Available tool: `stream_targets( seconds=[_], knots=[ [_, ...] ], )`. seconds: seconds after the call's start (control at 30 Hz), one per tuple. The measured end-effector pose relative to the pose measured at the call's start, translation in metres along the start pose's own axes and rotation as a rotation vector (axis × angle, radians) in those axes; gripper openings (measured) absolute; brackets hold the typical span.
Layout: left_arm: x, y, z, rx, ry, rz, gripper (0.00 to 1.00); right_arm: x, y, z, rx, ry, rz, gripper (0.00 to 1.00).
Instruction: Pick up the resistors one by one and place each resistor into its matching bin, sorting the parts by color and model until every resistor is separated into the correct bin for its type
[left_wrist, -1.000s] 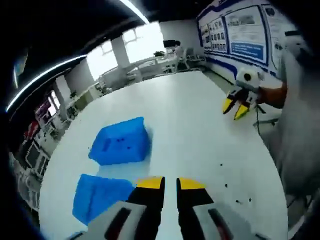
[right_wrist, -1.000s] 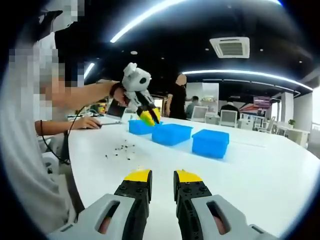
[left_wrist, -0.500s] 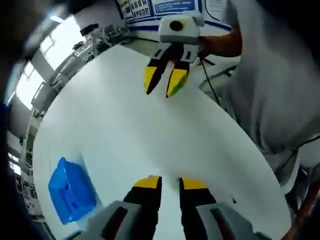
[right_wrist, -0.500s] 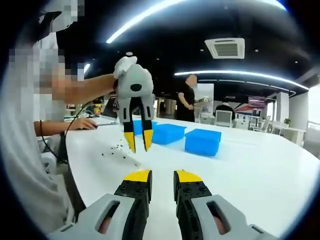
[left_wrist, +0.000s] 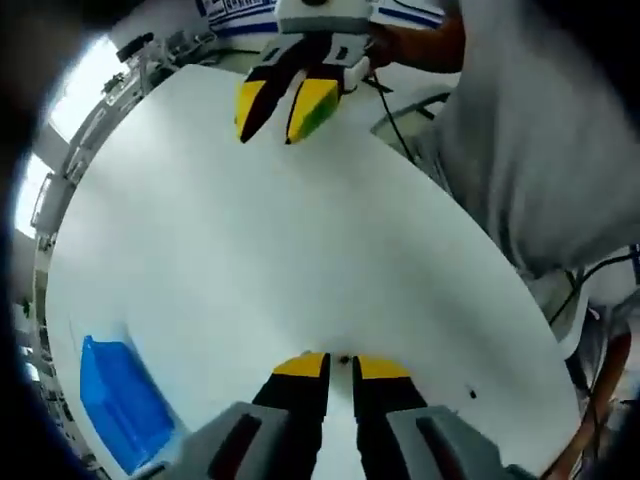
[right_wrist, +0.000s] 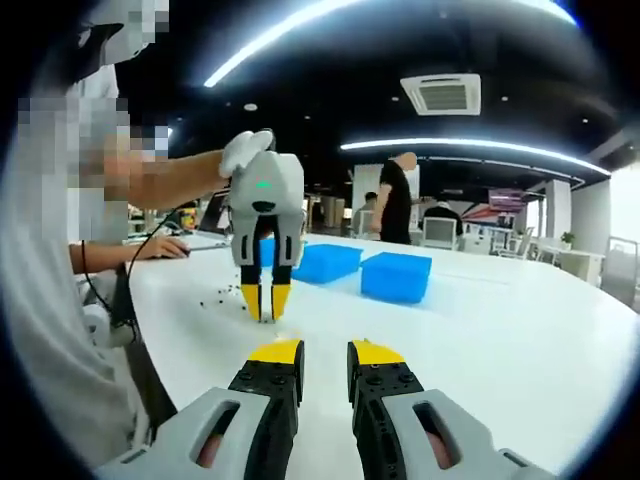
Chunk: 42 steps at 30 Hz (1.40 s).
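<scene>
In the left gripper view, a blue bin (left_wrist: 118, 402) sits on the white bench (left_wrist: 250, 230) at the lower left, well apart from the left tool (left_wrist: 340, 368); what lies in it cannot be made out. A small dark resistor (left_wrist: 344, 359) lies on the bench right at the tips of the left tool, in the narrow gap between the two yellow-tipped jaws. Another dark resistor (left_wrist: 472, 393) lies off to the right of the jaws, near the bench edge. The left tool's jaws stand only slightly apart and nearly parallel; whether they touch the part between them cannot be told. At the top of this view the right tool (left_wrist: 280, 105) hangs above the bench, its yellow tips close together with a small gap and nothing seen between them, held by a hand (left_wrist: 400, 45) next to a person's grey sleeve (left_wrist: 540, 150).

In the right gripper view, two blue bins (right_wrist: 396, 277) stand side by side on the bench (right_wrist: 500, 340) behind the left tool (right_wrist: 263, 300); their contents are hidden by their walls. A scatter of small dark resistors (right_wrist: 222, 297) lies on the bench just left of the left tool, which points straight down with its yellow tips at the bench surface, nearly together. The right tool (right_wrist: 325, 355) rises from the bottom of the view, jaws a little apart, holding nothing.
</scene>
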<state>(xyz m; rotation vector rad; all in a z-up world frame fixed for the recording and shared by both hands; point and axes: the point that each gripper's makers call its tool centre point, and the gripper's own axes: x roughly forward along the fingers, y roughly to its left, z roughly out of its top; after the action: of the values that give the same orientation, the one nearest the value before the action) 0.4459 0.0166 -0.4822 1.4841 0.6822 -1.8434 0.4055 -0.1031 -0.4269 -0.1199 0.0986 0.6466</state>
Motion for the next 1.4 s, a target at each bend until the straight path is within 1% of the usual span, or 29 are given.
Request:
stream_targets(
  seconds=[0.1,0.17,0.23,0.3,0.43,0.57,0.77,0.8,0.87,0.9,1.0,1.07,1.13,1.17,1.2,1.23,1.27,1.3,1.33,1.37,1.4],
  knots=[
    [0.000,-0.001,0.000,0.005,-0.004,-0.010,0.11,0.000,-0.001,0.000,0.003,0.000,-0.002,0.20],
    [0.001,-0.004,0.000,0.008,-0.011,-0.035,0.08,0.002,-0.002,0.000,0.004,0.001,0.000,0.20],
    [0.001,-0.004,-0.001,0.009,-0.018,-0.042,0.08,0.003,-0.001,0.000,0.002,0.002,0.005,0.20],
    [0.001,-0.006,-0.001,0.004,-0.032,-0.062,0.06,0.004,0.000,0.001,-0.001,0.001,0.011,0.20],
    [0.001,-0.005,-0.001,-0.014,-0.069,-0.082,0.06,0.005,0.001,0.002,-0.003,0.000,0.014,0.20],
    [0.001,-0.006,-0.001,-0.032,-0.091,-0.076,0.05,0.005,0.000,0.003,-0.003,-0.001,0.012,0.20],
    [-0.002,-0.003,-0.007,-0.077,-0.113,-0.029,0.05,0.005,-0.001,-0.001,0.003,0.002,0.009,0.20],
    [-0.005,-0.001,-0.004,-0.110,-0.157,-0.009,0.05,0.006,-0.001,-0.001,0.002,0.003,0.010,0.20],
    [-0.012,-0.001,0.002,-0.149,-0.243,0.011,0.05,0.006,-0.001,0.000,0.002,0.002,0.012,0.20],
    [-0.018,-0.001,0.006,-0.181,-0.312,0.027,0.05,0.006,0.000,0.001,0.001,-0.002,0.014,0.20],
    [-0.034,-0.001,0.009,-0.255,-0.449,0.071,0.05,0.007,-0.001,0.000,0.004,-0.001,0.016,0.20],
    [-0.045,0.004,0.009,-0.318,-0.548,0.130,0.05,0.008,-0.001,-0.001,0.003,0.003,0.021,0.20],
    [-0.061,0.009,0.009,-0.380,-0.675,0.199,0.05,0.011,-0.001,-0.002,0.001,0.007,0.027,0.20],
    [-0.067,0.011,0.009,-0.404,-0.720,0.225,0.05,0.013,0.000,-0.002,0.002,0.008,0.030,0.20],
    [-0.076,0.014,0.008,-0.438,-0.785,0.264,0.05,0.015,0.001,-0.002,0.003,0.007,0.035,0.20],
    [-0.089,0.020,0.004,-0.482,-0.866,0.328,0.05,0.017,0.002,-0.001,0.003,0.007,0.039,0.20],
    [-0.097,0.019,0.001,-0.517,-0.918,0.341,0.05,0.020,0.004,0.000,0.001,0.006,0.047,0.20],
    [-0.106,0.021,-0.003,-0.536,-0.959,0.370,0.05,0.021,0.005,0.000,0.000,0.005,0.052,0.20],
    [-0.115,0.025,-0.010,-0.552,-0.993,0.421,0.05,0.022,0.006,0.001,-0.002,0.004,0.057,0.20],
    [-0.122,0.027,-0.009,-0.585,-1.016,0.459,0.05,0.023,0.008,0.003,-0.008,-0.001,0.064,0.20],
    [-0.129,0.034,-0.018,-0.620,-1.027,0.512,0.05,0.024,0.008,0.004,-0.008,-0.006,0.070,0.20]
  ],
)
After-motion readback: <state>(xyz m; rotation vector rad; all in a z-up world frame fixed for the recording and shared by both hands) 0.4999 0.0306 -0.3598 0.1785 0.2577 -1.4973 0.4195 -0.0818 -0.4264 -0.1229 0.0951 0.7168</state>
